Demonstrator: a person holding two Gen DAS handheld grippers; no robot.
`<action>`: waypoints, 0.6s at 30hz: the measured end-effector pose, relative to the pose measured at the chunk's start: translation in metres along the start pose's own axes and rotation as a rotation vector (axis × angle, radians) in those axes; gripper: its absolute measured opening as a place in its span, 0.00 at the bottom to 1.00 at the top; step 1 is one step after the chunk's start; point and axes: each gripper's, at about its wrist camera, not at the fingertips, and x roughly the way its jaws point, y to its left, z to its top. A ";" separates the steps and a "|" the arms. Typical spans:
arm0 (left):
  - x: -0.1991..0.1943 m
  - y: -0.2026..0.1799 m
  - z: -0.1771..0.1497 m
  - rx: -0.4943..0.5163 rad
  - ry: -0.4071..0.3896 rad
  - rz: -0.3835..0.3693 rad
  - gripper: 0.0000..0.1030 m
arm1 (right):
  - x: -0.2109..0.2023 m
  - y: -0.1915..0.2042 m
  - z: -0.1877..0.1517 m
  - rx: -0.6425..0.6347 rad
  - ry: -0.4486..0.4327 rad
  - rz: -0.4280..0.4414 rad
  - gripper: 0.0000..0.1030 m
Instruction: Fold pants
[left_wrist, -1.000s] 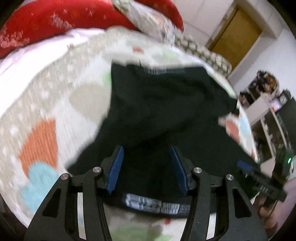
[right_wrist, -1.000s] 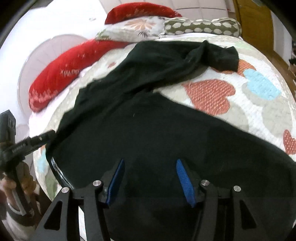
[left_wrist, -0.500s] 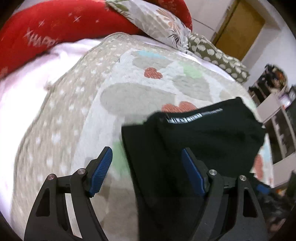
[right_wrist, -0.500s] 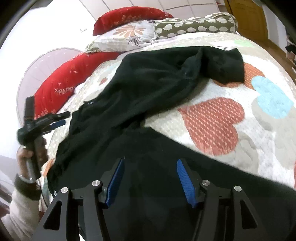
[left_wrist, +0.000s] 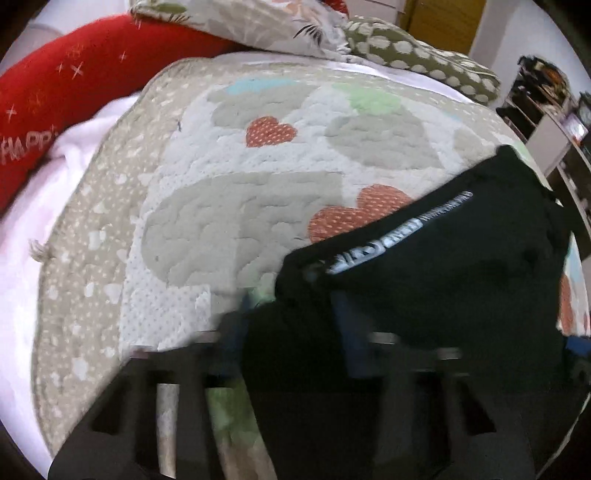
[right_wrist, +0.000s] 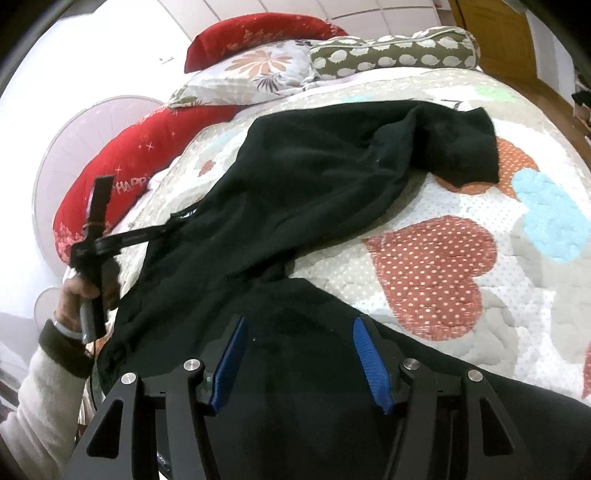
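Black pants (right_wrist: 314, 192) lie spread over a heart-patterned quilt (right_wrist: 443, 258), one leg bunched at the far right. In the left wrist view the waistband (left_wrist: 399, 229) with its white lettering sits just ahead of my left gripper (left_wrist: 290, 332). That gripper is blurred, and its jaws are closing with the black cloth between them. From the right wrist view my left gripper (right_wrist: 170, 227), held in a hand (right_wrist: 74, 295), pinches the waistband edge, which tents toward it. My right gripper (right_wrist: 301, 354) hangs open just over the near pant leg, blue pads apart.
Red pillows (right_wrist: 122, 170), a floral pillow (right_wrist: 258, 70) and a dotted bolster (right_wrist: 391, 51) line the head of the bed. A white fan (right_wrist: 74, 147) stands beyond the left side. Shelves (left_wrist: 546, 110) and a wooden door (right_wrist: 491, 29) are past the far edge.
My left gripper swung off the middle of the pants to the waistband edge, opened wide, then narrowed around the cloth. The right gripper shifted slightly and stayed open.
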 end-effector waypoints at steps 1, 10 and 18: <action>-0.012 -0.002 -0.003 0.009 -0.023 0.006 0.12 | -0.002 0.001 0.002 0.002 -0.010 0.000 0.56; -0.100 -0.068 -0.084 0.155 -0.143 -0.209 0.08 | -0.046 0.009 -0.002 0.037 -0.106 0.037 0.56; -0.104 -0.094 -0.148 0.047 -0.128 -0.308 0.08 | -0.058 0.010 -0.003 0.059 -0.130 0.037 0.58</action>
